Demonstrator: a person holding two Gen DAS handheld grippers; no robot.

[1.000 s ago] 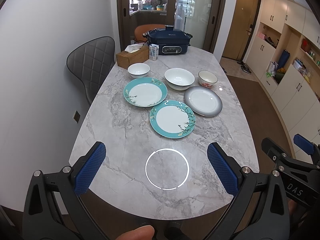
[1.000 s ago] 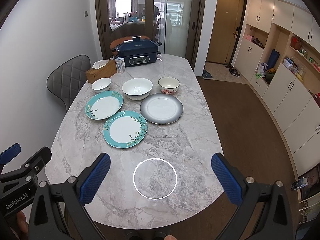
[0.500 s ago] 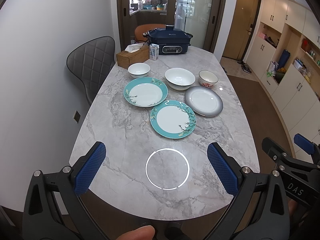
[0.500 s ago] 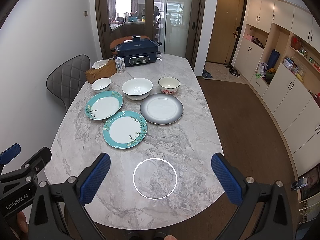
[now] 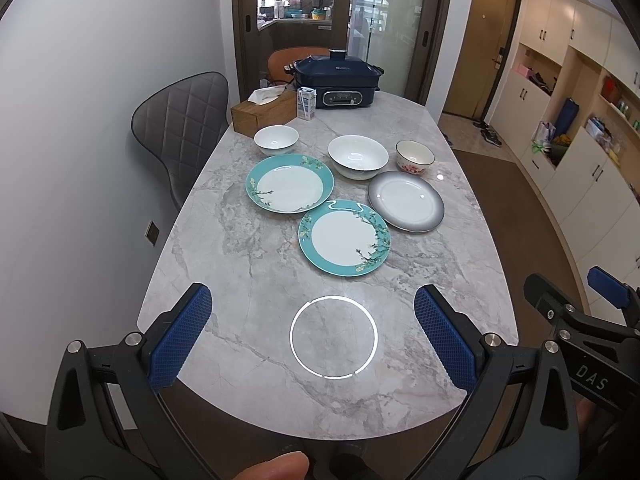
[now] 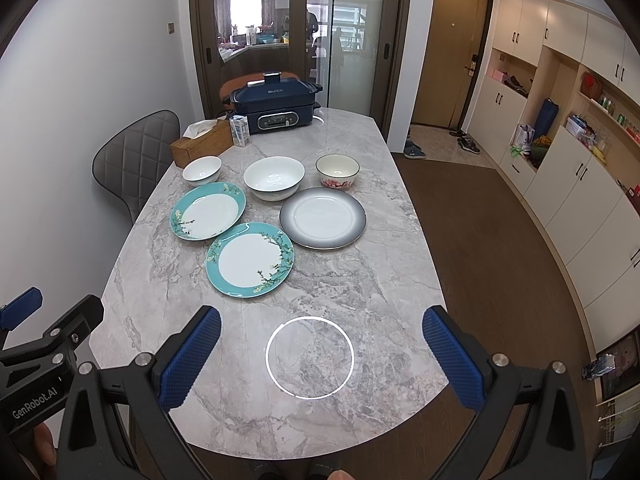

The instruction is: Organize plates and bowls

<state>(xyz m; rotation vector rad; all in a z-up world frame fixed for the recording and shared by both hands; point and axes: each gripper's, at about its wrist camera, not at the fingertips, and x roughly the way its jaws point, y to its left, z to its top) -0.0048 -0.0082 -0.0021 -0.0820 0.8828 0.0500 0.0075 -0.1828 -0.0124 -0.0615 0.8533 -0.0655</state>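
Observation:
On the marble table [image 5: 248, 272] lie two teal floral plates, a far one [image 5: 289, 188] [image 6: 208, 216] and a near one [image 5: 344, 237] [image 6: 250, 259], and a grey-rimmed plate [image 5: 405, 201] [image 6: 322, 218]. Behind them stand a small white bowl [image 5: 276, 140] [image 6: 202, 169], a large white bowl [image 5: 357, 157] [image 6: 274, 178] and a floral bowl [image 5: 415, 156] [image 6: 337, 171]. My left gripper [image 5: 312, 320] and right gripper [image 6: 322, 344] are both open and empty, held above the table's near end, well short of the dishes.
A wooden tissue box [image 5: 264, 114], a small carton [image 5: 306, 103] and a dark blue electric cooker [image 5: 335, 84] stand at the table's far end. A grey quilted chair [image 5: 180, 128] is at the left side. Cabinets [image 6: 568, 152] line the right wall.

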